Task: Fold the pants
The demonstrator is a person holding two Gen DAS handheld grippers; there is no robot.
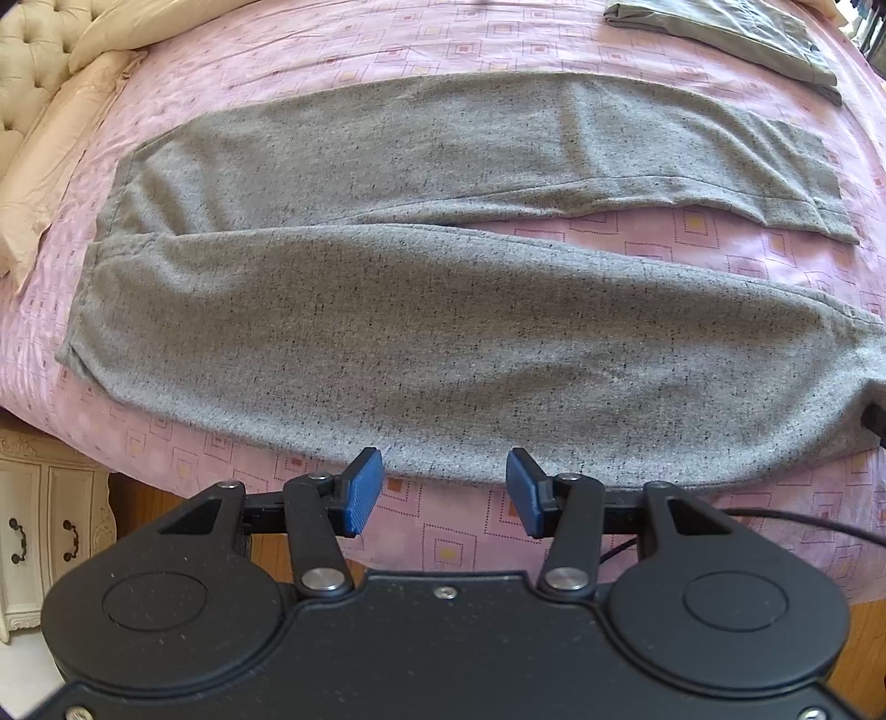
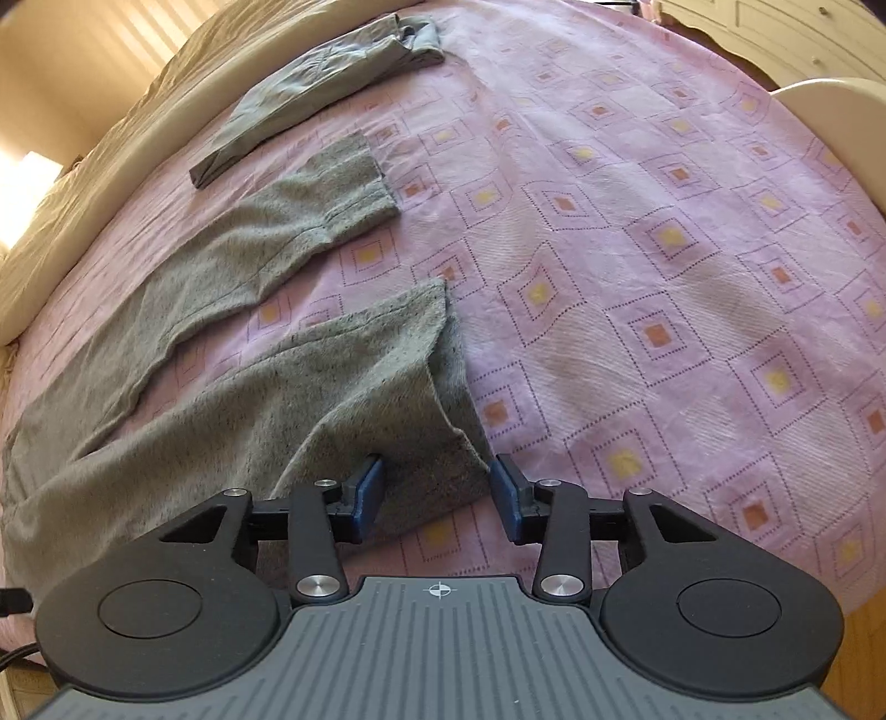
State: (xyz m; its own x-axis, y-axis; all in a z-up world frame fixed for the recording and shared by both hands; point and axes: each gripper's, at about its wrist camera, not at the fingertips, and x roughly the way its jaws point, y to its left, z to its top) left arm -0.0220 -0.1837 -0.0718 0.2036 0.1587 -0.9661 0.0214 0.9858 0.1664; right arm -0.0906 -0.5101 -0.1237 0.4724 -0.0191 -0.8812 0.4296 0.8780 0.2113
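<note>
Grey speckled pants point(image 1: 443, 310) lie spread flat on the pink bed sheet point(image 1: 554, 531), waist to the left, both legs running right with a gap between them. My left gripper point(image 1: 444, 493) is open and empty, just short of the near leg's front edge. In the right wrist view the pants point(image 2: 232, 399) stretch away to the left. My right gripper point(image 2: 437, 495) is open, its jaws standing on either side of the near leg's cuff point(image 2: 437, 443), which is lifted a little off the sheet.
A folded olive-grey garment point(image 1: 736, 39) lies at the far side of the bed; it also shows in the right wrist view point(image 2: 310, 94). Cream pillows point(image 1: 66, 138) and a tufted headboard lie at the left. A white nightstand point(image 1: 50, 520) stands below the bed's edge.
</note>
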